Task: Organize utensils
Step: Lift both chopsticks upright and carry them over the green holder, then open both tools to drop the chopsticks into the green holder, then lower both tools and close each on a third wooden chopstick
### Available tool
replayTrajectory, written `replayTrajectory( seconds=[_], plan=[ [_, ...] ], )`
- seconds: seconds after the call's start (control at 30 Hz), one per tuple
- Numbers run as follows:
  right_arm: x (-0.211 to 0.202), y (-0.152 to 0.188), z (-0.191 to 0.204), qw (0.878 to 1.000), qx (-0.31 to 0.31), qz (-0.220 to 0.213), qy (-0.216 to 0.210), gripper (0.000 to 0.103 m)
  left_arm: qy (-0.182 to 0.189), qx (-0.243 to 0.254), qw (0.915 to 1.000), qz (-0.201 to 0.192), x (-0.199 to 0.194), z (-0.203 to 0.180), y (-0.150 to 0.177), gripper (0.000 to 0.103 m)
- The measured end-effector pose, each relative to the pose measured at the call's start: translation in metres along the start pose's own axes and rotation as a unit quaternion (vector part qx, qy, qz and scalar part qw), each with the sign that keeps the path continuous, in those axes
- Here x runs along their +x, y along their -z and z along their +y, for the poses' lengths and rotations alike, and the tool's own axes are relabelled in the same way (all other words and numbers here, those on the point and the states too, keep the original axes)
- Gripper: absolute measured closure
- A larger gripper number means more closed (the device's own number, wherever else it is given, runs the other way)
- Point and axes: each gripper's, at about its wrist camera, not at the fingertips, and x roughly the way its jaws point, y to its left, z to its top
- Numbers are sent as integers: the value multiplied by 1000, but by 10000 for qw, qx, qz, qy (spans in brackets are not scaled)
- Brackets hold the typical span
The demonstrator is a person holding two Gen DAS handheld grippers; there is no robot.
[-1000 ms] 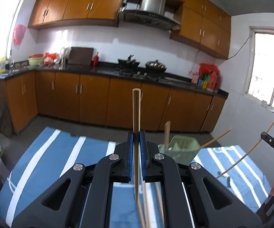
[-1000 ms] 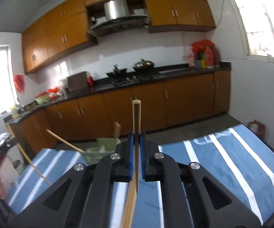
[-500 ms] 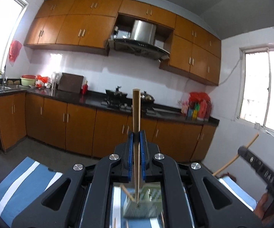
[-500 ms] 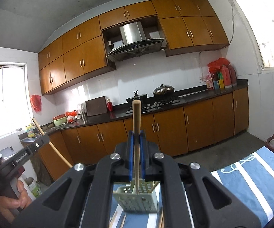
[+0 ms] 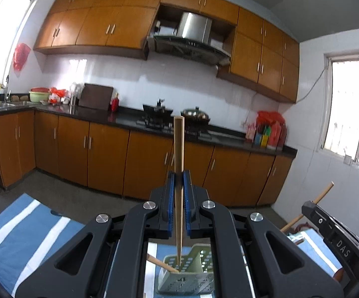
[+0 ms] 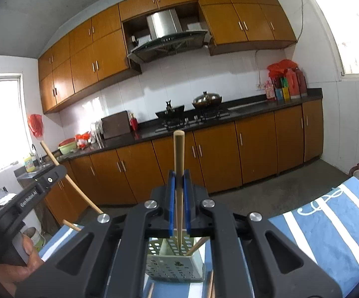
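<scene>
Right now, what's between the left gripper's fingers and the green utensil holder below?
Only the chopstick itself: clamped in the left gripper, it runs straight down, tip over the green utensil holder. Left wrist view shows this.

Right gripper (image 5: 338, 236) side, seen from the left camera: "DAS", rest cut off.
Left gripper (image 6: 34, 190) side, seen from the right camera: "GenRobot.AI".
Yellow bottle beside the sink: label unreadable.

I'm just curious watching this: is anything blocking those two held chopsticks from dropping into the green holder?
Nothing visible. Each chopstick points down into the open green holder; one chopstick already leans inside, off to the side.
</scene>
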Motion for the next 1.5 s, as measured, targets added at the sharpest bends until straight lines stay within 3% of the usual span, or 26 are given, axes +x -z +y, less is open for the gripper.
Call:
replayTrajectory(
  seconds=[0.2,0.4,0.57,0.8,0.93,1.07,1.33,1.5],
  plan=[
    [11,10,0,9998,27,182,-44,93,92,-5,9993,363,9,0,11,96],
    [6,11,-2,9998,75,185,-23,85,49,-13,9992,405,3,2,8,95],
    [-3,7,0,9999,13,125,-8,84,10,-66,9993,373,-5,6,4,95],
    [-32,3,-2,10000,29,-15,60,82,-25,-102,9996,244,-25,6,-7,95],
    [-53,5,-8,9999,28,-59,117,80,-66,-96,9998,183,-41,9,-8,85],
    [-74,16,-17,9998,65,45,206,79,-101,-46,9997,235,-62,16,-3,85],
    [-85,89,-32,9940,-72,978,478,79,-313,293,9957,821,-97,45,52,85],
    [-63,155,-42,9783,-38,1993,559,79,-453,448,9845,1634,-95,67,109,85]
  ],
)
